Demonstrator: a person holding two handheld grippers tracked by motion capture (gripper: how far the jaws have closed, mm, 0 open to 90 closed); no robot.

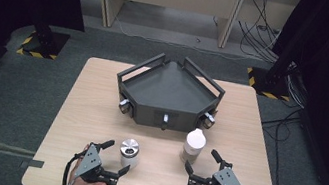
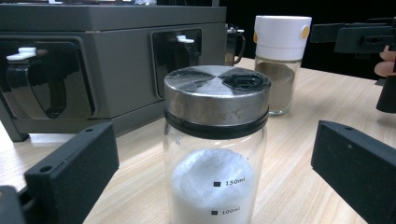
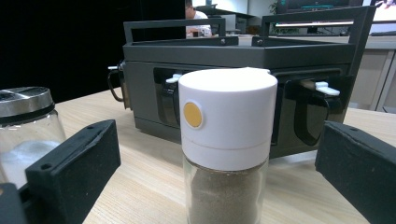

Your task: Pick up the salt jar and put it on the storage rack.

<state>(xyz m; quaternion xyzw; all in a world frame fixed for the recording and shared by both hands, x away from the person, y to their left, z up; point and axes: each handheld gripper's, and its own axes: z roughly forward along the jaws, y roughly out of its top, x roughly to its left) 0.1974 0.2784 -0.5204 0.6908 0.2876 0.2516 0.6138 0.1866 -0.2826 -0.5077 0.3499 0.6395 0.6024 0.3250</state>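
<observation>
Salt jar (image 2: 215, 154) between left claw's (image 2: 210, 186) open jaws.

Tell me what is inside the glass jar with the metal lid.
The clear glass jar with the steel lid holds a white powder, heaped past its upper printed mark. The jar's bottom is cut off by the frame.

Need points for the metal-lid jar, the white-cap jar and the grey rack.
metal-lid jar (image 2: 215, 88): left gripper view, on the steel lid top.
white-cap jar (image 3: 229, 116): right gripper view, on the side of the white cap.
grey rack (image 1: 171, 84): high view, on its bare inner floor.
</observation>
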